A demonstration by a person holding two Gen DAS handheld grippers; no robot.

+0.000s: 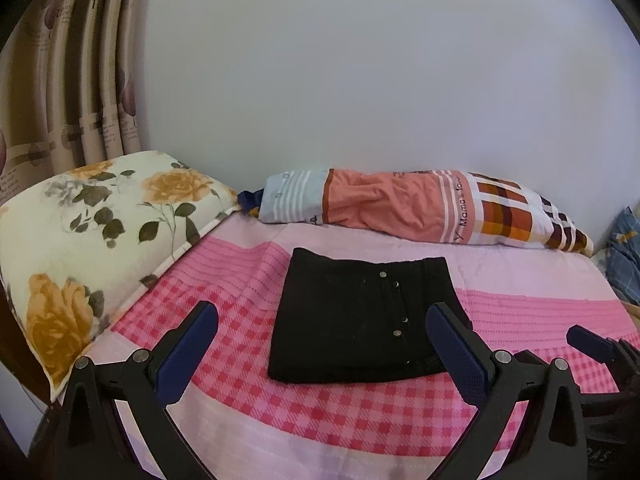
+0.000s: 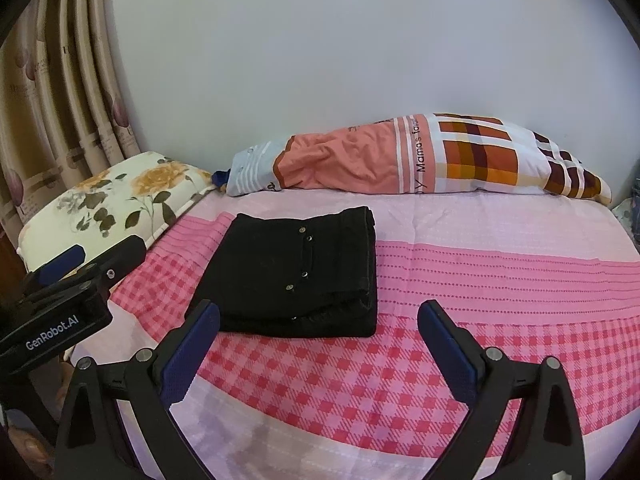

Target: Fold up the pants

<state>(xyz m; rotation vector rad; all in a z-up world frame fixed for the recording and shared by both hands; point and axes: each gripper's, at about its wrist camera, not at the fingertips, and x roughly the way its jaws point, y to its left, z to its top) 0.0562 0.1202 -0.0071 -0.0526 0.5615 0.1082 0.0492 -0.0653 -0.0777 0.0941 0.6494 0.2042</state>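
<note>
Black pants [image 1: 360,320] lie folded into a compact rectangle on the pink checked bedsheet [image 1: 320,412], with small metal rivets on top. They also show in the right wrist view [image 2: 292,276], left of centre. My left gripper [image 1: 322,316] is open and empty, held above the sheet just short of the pants' near edge. My right gripper [image 2: 320,316] is open and empty, near the pants' front right corner. The left gripper shows at the left of the right wrist view [image 2: 60,272]; the right gripper's blue pad [image 1: 590,342] shows at the right of the left wrist view.
A floral pillow [image 1: 100,240] lies at the left of the bed. An orange plaid pillow [image 1: 420,208] lies along the white wall at the back. Striped curtains [image 1: 68,80] hang at the far left. Blue plaid cloth [image 1: 624,256] sits at the right edge.
</note>
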